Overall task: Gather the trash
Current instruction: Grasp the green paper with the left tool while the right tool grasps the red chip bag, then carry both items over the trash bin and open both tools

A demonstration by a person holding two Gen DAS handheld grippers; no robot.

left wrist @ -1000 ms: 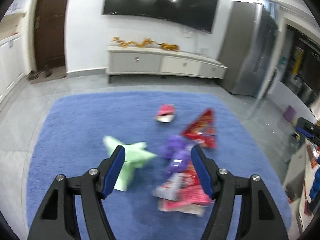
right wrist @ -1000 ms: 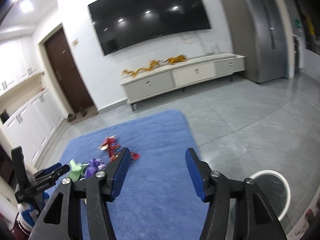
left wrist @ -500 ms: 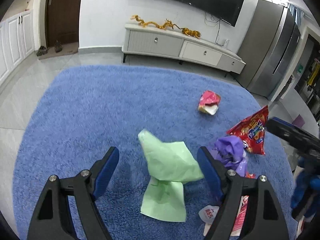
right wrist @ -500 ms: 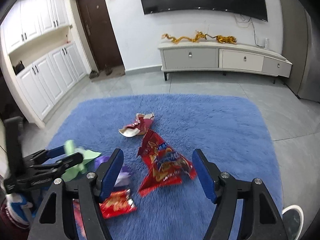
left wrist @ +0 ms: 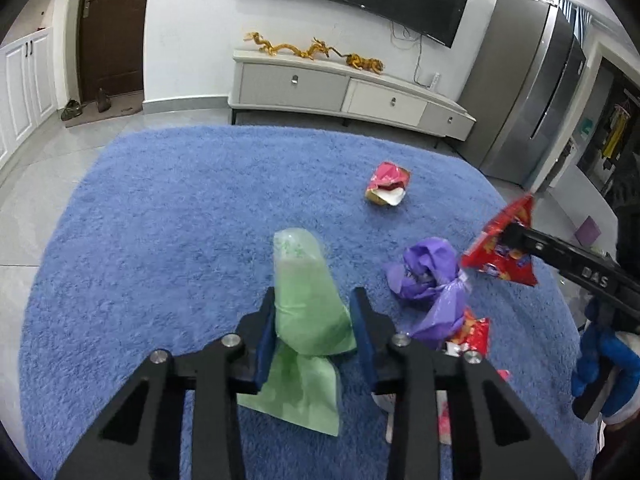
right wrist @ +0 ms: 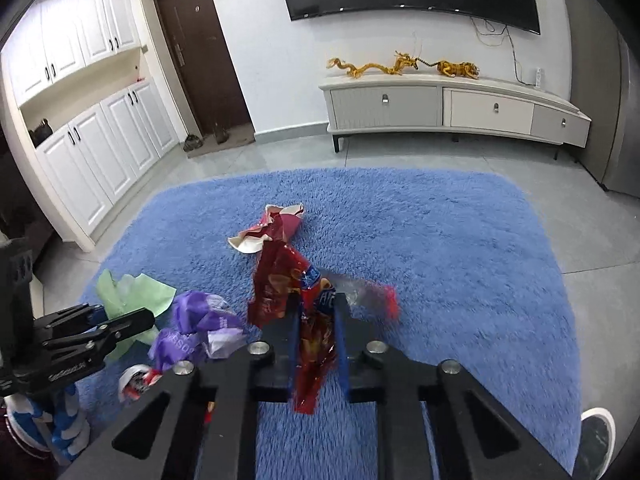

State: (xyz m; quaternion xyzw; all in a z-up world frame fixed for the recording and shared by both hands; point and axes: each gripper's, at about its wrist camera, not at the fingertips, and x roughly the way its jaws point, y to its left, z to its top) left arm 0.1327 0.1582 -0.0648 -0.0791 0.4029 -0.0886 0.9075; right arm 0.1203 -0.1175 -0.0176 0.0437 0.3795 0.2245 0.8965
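My left gripper [left wrist: 314, 300] is shut on a light green plastic bag [left wrist: 306, 280], pinched between its blue pads over the blue rug [left wrist: 160, 220]. My right gripper [right wrist: 316, 308] is shut on a red snack bag [right wrist: 280, 284] and holds it above the rug; the same bag [left wrist: 504, 248] shows in the left wrist view. A crumpled purple bag [left wrist: 430, 276] lies to the right of the green one. A pink and white wrapper [left wrist: 386, 188] lies farther back. A red and white wrapper [left wrist: 472, 332] lies under the purple bag.
A low white TV cabinet [left wrist: 340, 92] stands against the far wall beyond the rug, with a steel fridge [left wrist: 532, 80] to its right. White cupboards [right wrist: 100, 128] and a brown door [right wrist: 200, 48] are on the left. Grey tile floor [right wrist: 592, 220] surrounds the rug.
Both grippers have gone from open to shut: the left closed on the green bag, the right closed on the red snack bag and raised it off the rug.
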